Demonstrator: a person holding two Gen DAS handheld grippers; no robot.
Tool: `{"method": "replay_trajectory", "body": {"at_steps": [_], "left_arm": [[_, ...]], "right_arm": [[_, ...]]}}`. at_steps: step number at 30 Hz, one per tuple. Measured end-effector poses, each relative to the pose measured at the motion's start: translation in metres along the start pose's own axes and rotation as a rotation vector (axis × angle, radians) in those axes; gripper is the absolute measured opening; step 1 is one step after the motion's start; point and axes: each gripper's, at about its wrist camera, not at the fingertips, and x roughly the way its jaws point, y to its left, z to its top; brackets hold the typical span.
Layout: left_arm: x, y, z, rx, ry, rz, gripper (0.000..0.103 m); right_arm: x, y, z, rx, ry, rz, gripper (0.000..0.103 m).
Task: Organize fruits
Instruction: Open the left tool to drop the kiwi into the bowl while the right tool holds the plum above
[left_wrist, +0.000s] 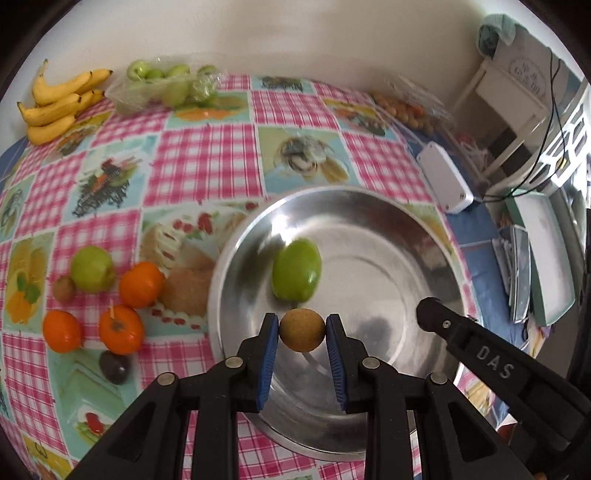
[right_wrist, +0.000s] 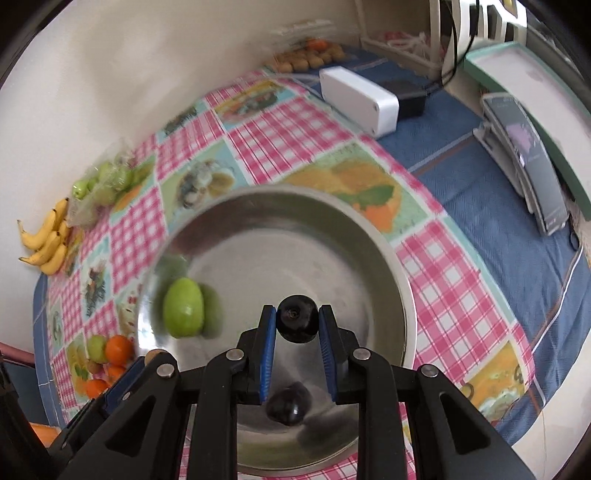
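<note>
left tongs (left_wrist: 302, 329): clenched on a small round brown fruit (left_wrist: 302, 329); blue pads (left_wrist: 270, 343) press it from both sides; held over the near part of the steel bowl (left_wrist: 413, 236)
right tongs (right_wrist: 297, 324): clenched on a dark round fruit (right_wrist: 297, 323), stem end toward the camera; held over the bowl, its dark reflection on the metal below
bowl contents: one green fruit (left_wrist: 296, 273) lying on the left part of the bowl floor; blurred in both views
loose fruit: left of the bowl on the bench (left_wrist: 207, 155); three oranges (left_wrist: 141, 284), a green apple (left_wrist: 91, 267), a small brown kiwi-like fruit (left_wrist: 64, 288), a dark fruit (left_wrist: 115, 366) nearest the camera; all close together, apart from the bowl
far edge: bananas (left_wrist: 59, 107) at the back left corner; bag of green fruit (left_wrist: 166, 86) just beside them
far right: clear pack of small brown fruit (left_wrist: 406, 109) at the back; white box (left_wrist: 445, 177) between that pack and the bowl
cover: pink check cloth with food prints under everything
right tongs seen from left view: black arm entering from the lower right, tip over the bowl rim
</note>
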Motion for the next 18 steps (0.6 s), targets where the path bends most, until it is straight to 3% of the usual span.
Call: {"method": "replay_trajectory", "body": {"at_steps": [7, 13, 14, 16, 18], "left_arm": [[0.010, 0.001, -0.003, 0.007, 0.030, 0.027, 0.029], [0.010, 0.001, -0.002, 0.014, 0.046, 0.024, 0.031], [0.009, 0.002, -0.002, 0.009, 0.053, 0.015, 0.032], [0.006, 0.002, 0.000, -0.002, 0.057, -0.001, 0.049], [0.002, 0.004, 0.001, -0.004, 0.049, -0.002, 0.051]], "right_arm": [[0.019, -0.001, -0.007, 0.002, 0.066, -0.007, 0.025], [0.018, -0.001, -0.007, 0.001, 0.072, -0.009, 0.025], [0.018, 0.001, -0.006, 0.001, 0.070, -0.008, 0.025], [0.015, 0.001, -0.005, 0.002, 0.061, -0.002, 0.029], [0.012, 0.002, -0.003, 0.008, 0.051, -0.002, 0.042]]}}
